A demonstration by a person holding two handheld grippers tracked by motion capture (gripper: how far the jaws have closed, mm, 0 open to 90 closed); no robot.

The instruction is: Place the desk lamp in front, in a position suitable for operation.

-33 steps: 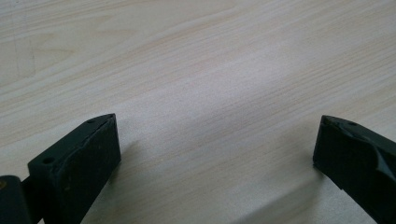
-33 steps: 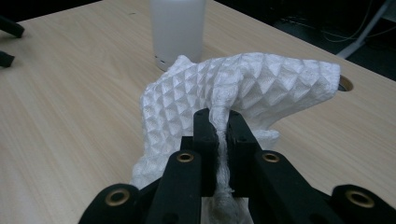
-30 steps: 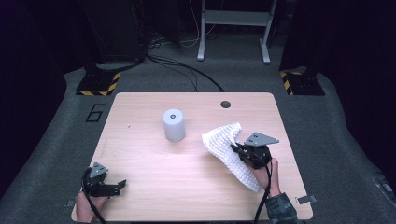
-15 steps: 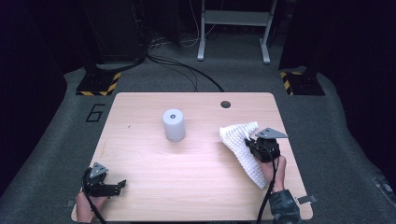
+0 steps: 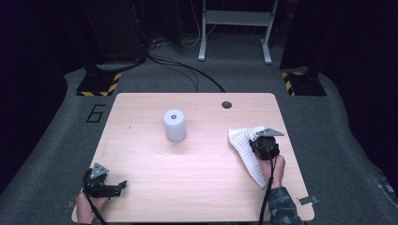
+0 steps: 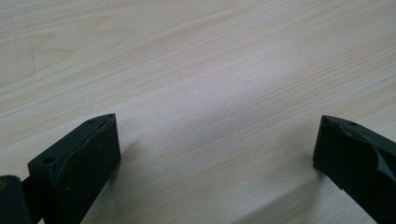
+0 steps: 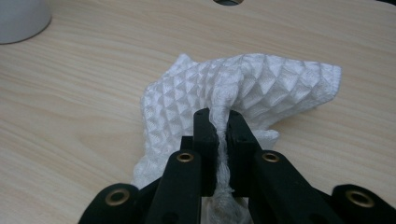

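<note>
1. Cloth [image 7: 243,88], white and waffle-textured, is pinched at a gathered fold between the closed jaws of the right gripper [image 7: 223,122]; gripping a ridge rather than a flat layer probably gives the pads enough thickness to hold.
2. Most of the cloth lies on the table [image 5: 187,187] at about 4 o'clock from the white cylinder [image 5: 174,125], well apart from it.
3. Left gripper [image 6: 215,140] rests at the table's 7 o'clock corner, jaws wide apart over bare wood, apparently idle.
</note>
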